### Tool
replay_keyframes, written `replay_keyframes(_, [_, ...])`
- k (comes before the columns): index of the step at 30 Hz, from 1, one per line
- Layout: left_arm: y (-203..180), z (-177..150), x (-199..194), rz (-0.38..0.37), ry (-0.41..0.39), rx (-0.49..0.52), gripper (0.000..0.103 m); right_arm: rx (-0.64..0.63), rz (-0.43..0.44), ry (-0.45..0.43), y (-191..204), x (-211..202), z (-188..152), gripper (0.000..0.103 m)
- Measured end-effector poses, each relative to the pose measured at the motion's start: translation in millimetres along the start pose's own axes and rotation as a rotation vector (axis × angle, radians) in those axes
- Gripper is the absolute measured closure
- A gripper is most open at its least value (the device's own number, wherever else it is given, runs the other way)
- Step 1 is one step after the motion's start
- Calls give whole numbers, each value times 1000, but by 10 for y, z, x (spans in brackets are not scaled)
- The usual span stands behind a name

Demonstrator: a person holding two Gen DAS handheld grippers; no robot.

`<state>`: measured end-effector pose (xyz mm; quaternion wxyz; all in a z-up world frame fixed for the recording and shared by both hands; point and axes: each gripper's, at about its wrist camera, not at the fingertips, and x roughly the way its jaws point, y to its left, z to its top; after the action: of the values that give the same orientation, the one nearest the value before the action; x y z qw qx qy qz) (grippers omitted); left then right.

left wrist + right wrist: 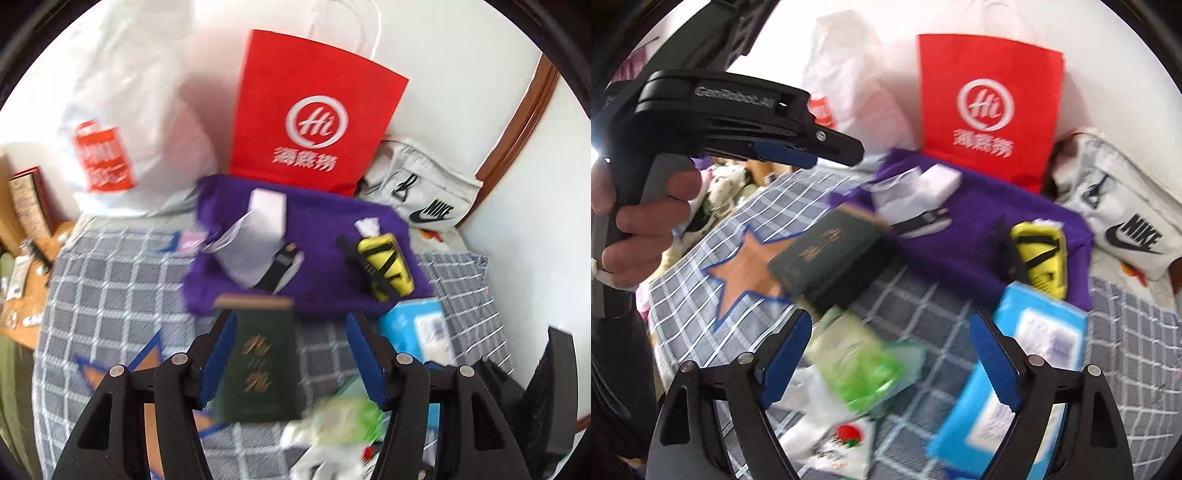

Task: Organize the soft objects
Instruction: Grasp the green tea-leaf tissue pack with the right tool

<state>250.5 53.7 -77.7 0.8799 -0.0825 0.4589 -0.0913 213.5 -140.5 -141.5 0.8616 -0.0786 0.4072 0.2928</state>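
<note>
Both grippers are wide open and hold nothing: the left gripper [291,354] has the dark green pack [260,363] between its fingers, the right gripper [892,354] hangs over the light green pack [857,363], and the purple cloth [325,258] lies at 12 o'clock on the checked bed [110,288].

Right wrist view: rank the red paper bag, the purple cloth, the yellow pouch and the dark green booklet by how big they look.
1. purple cloth and red paper bag: look about alike, so no order between them.
2. dark green booklet: it sits nearer the camera, which may inflate it.
3. yellow pouch: smallest.
</note>
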Motion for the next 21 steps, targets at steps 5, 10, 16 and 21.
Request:
replay_keyframes(5, [260, -375, -113, -33, 24, -37, 43, -60, -37, 37, 199, 165, -155, 16])
replay_keyframes(10, [392, -667, -101, -45, 40, -47, 43, -78, -54, 66, 257, 326, -205, 16])
replay_keyframes(16, [465, -857, 1, -64, 72, -43, 43, -132, -96, 152, 320, 606, -230, 16])
replay_keyframes(21, [494, -962, 66, -63, 99, -39, 43, -35, -52, 132, 200, 628, -217, 27])
